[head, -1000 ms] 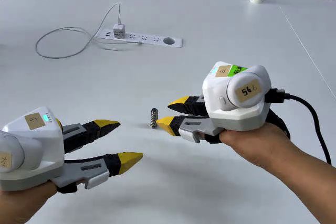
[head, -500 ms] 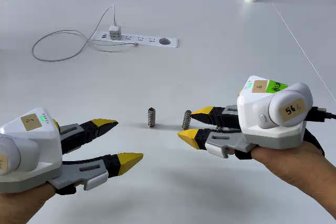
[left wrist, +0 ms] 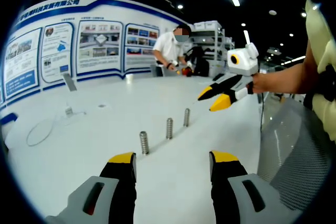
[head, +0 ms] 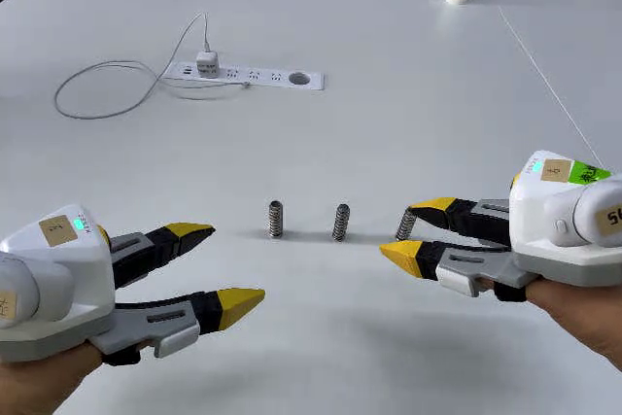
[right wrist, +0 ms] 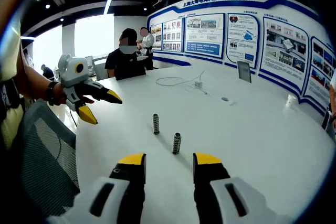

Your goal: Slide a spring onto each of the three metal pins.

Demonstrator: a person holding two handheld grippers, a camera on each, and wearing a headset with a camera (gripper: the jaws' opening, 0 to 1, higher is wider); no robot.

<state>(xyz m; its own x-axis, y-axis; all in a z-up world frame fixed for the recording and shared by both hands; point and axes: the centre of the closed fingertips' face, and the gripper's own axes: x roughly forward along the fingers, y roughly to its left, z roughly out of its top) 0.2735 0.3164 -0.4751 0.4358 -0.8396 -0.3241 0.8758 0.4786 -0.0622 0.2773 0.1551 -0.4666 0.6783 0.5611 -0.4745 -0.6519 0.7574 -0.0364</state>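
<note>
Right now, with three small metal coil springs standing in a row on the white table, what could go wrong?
The open right gripper sits beside the rightmost metal coil spring, which looks slightly tilted; a careless pull back could tip it. The springs stand close together, so a falling one might knock the middle spring. The open left gripper points toward the leftmost spring; a slip could hit it.
</note>
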